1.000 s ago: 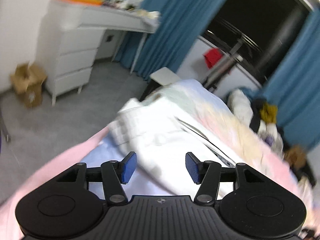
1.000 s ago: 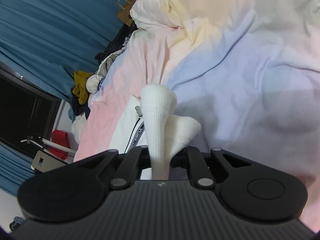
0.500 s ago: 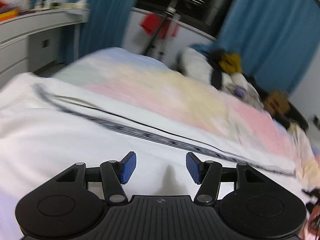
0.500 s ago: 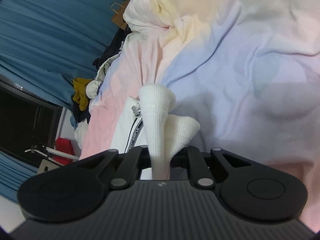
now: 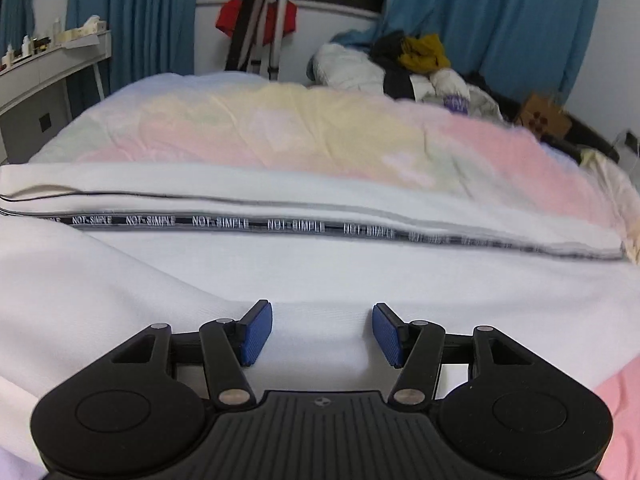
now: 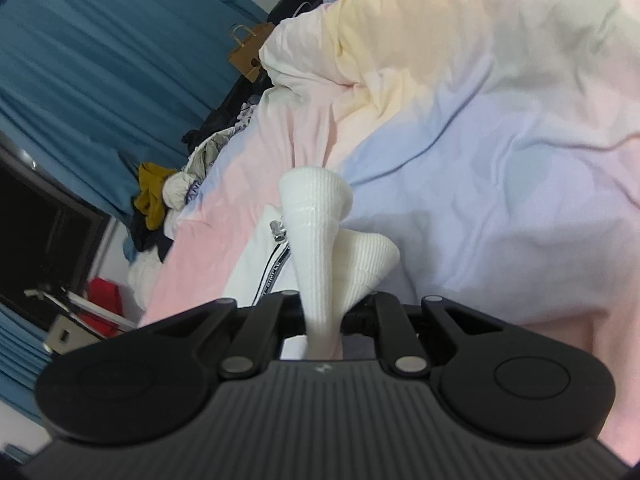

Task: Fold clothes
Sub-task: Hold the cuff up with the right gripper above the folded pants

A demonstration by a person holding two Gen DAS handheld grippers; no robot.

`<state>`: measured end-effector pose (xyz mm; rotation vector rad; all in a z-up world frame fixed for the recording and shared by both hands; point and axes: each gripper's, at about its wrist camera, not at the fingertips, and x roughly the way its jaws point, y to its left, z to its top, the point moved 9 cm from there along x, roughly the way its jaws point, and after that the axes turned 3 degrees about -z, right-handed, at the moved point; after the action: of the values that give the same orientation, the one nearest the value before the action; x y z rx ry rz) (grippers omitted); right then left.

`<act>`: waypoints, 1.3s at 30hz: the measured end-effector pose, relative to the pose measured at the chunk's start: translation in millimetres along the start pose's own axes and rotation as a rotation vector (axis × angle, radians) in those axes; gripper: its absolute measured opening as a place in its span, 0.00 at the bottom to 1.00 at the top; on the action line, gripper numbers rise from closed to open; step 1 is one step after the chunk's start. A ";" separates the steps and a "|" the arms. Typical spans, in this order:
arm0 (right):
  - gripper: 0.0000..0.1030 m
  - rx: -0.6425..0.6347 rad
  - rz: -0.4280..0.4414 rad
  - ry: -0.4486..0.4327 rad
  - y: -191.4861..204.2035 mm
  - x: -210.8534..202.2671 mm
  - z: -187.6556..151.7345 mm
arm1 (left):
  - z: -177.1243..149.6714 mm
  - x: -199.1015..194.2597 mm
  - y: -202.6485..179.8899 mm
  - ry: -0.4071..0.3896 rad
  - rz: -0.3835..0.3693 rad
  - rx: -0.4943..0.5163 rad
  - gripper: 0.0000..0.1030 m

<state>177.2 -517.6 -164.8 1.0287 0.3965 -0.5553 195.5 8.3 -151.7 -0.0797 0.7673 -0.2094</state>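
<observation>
Your left tool (image 5: 322, 334) sits low over the white jacket (image 5: 304, 272), with its two blue pads (image 5: 256, 334) spread wide and nothing between them; white cloth shows through the gap. The jacket lies spread across the near part of the bed, on the pastel quilt (image 5: 320, 132). A black zipper band (image 5: 296, 226) printed with white lettering runs across it from left to right, just beyond your pads. A soft fold of the white fabric rises at the left of your view.

Your right tool (image 6: 322, 314) is clenched on the ribbed cuff (image 6: 316, 216) of the jacket. The cuff stands up out of the closed jaws in a bunched cone, and a second ribbed fold sits just beside it on the right. Left of the cuff you can see the metal zipper pull (image 6: 277, 227) and a strip of the zipper band, with more white jacket below them on the quilt.

Past the far side of the bed lies a heap of other clothes (image 5: 404, 64), among them something mustard yellow. Blue curtains (image 5: 136, 16) hang behind it, and a brown paper bag (image 6: 250, 54) sits near the heap. A red cloth (image 5: 230, 20) hangs by the dark window, and a white table (image 5: 52, 64) with small items on it stands at the left.
</observation>
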 end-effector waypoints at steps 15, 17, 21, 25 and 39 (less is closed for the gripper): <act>0.11 -0.150 0.060 -0.091 36.6 -16.3 10.6 | -1.1 -13.9 3.3 -0.015 0.010 0.045 0.57; 0.11 -0.166 0.062 -0.095 39.4 -16.8 10.5 | -2.5 -15.1 2.3 -0.008 0.015 0.058 0.58; 0.11 -0.211 0.072 -0.117 50.9 -25.0 11.1 | -3.6 -16.4 2.4 0.001 0.015 0.070 0.59; 0.11 -0.289 0.095 -0.169 72.2 -45.5 11.1 | -3.1 -18.3 6.0 0.009 -0.004 0.050 0.60; 0.11 -0.996 0.341 -0.437 253.3 -155.5 -124.2 | 19.4 -53.8 36.9 -0.075 -0.056 -0.117 0.65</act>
<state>200.1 -268.7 38.3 -0.0041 0.0653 -0.1995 177.2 55.9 -106.6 -0.2194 0.7024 -0.2137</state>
